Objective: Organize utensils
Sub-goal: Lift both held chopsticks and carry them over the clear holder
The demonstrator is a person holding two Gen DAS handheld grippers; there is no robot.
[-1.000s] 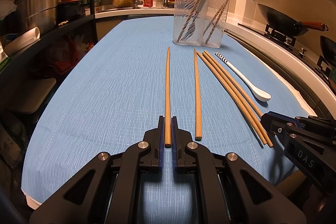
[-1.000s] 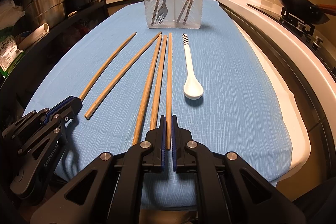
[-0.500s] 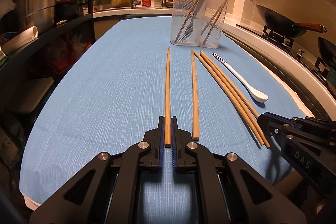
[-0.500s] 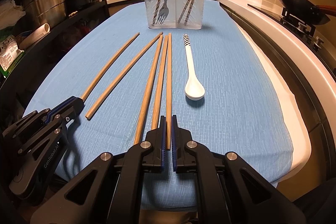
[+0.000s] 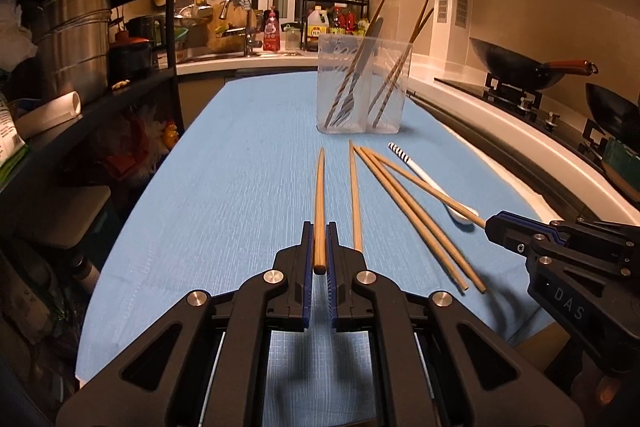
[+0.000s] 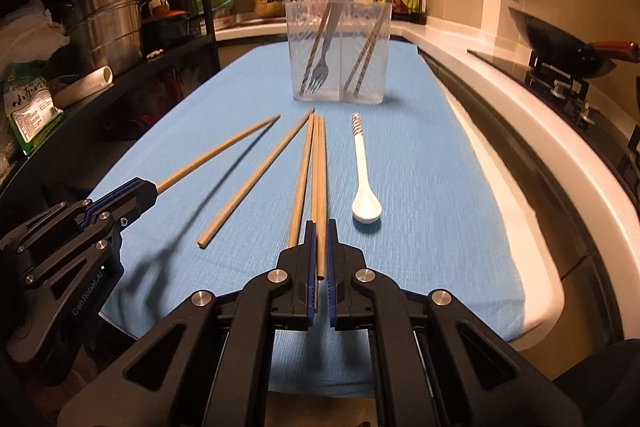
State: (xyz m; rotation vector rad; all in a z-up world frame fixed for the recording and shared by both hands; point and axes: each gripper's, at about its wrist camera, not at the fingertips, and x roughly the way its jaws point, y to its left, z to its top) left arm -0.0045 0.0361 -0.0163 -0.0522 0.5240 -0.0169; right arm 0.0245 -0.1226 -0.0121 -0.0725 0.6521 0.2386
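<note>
My left gripper (image 5: 319,229) is shut on the near end of a wooden chopstick (image 5: 319,195) and holds it lifted off the blue cloth; it also shows in the right wrist view (image 6: 224,153). My right gripper (image 6: 319,227) is shut on another chopstick (image 6: 321,179), also raised, seen in the left wrist view (image 5: 424,185). Three more chopsticks (image 6: 256,179) lie on the cloth. A white spoon (image 6: 363,183) with a striped handle lies to their right. A clear plastic utensil holder (image 6: 339,51) with a fork and chopsticks stands farther back.
The blue cloth (image 6: 432,187) covers a narrow counter. A dark metal shelf (image 5: 80,83) with steel pots runs along the left. A stove with a black wok (image 5: 520,67) lies on the right. A sink and bottles are at the far end.
Both grippers have lifted their chopsticks off the cloth; the far tips now float above the surface. The other chopsticks and the spoon have stayed in place.
</note>
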